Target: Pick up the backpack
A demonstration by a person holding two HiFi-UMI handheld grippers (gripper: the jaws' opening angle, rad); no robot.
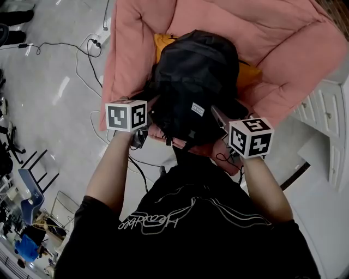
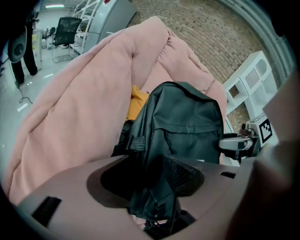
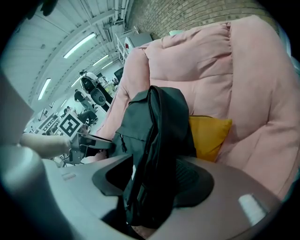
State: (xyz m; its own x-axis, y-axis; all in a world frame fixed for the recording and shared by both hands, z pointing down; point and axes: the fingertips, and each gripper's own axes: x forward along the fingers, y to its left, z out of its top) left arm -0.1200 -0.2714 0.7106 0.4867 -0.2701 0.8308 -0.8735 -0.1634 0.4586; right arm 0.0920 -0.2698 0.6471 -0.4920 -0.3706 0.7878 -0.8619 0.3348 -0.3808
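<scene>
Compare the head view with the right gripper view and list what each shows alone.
Only the head view: the person's black T-shirt and cables on the floor. Only the right gripper view: the brick wall, ceiling lights, and the right gripper with its jaws either side of the black backpack. Both: that backpack, the pink armchair, orange cushion, left gripper.

Black short-sleeved T-shirt (image 1: 218, 245), white looping script print (image 1: 163, 220) across the chest at 6 o'clock. Left gripper (image 2: 154, 187) and right gripper (image 3: 154, 187): matte mauve-grey bodies, dark mesh pads (image 2: 183, 173). White cubes with black square markers: left cube (image 1: 126, 115) at 9 o'clock, right cube (image 1: 251, 137) at 3 o'clock.
</scene>
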